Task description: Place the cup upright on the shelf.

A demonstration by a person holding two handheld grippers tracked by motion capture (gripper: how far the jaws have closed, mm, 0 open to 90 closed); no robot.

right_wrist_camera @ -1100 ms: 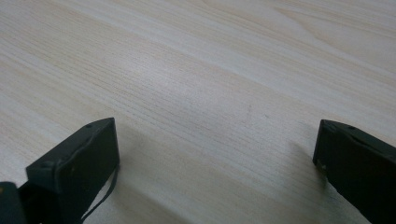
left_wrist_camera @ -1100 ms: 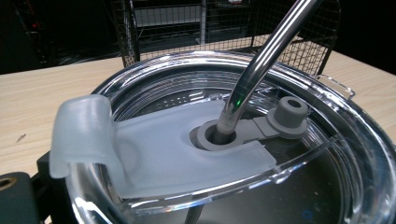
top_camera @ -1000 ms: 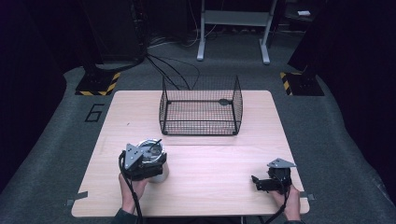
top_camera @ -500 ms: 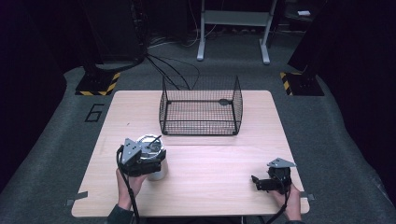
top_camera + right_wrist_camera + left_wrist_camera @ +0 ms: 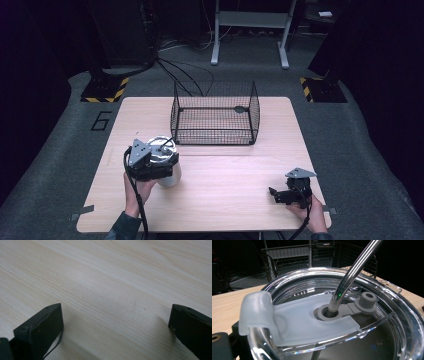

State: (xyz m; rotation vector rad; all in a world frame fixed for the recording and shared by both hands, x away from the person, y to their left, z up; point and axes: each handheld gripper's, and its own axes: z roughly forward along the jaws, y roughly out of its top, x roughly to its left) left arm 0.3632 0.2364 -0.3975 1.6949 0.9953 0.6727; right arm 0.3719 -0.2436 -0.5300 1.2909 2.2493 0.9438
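A pale wood table stands on a grey floor on which a dark "6" is marked, just off the table's far-left corner — the one piece of writing that can be read. Two black-and-yellow striped plates lie on the floor beyond the table. A black wire basket sits at the table's far middle. Near the left front, a steel tumbler stands upright, the left gripper against it at its top; whether its jaws clamp the cup I cannot tell. In the left gripper view the clear lid carries a frosted flap and a metal straw through a grey grommet. At the right front, the right gripper hangs low over bare wood — jaws spread wide, nothing between them.
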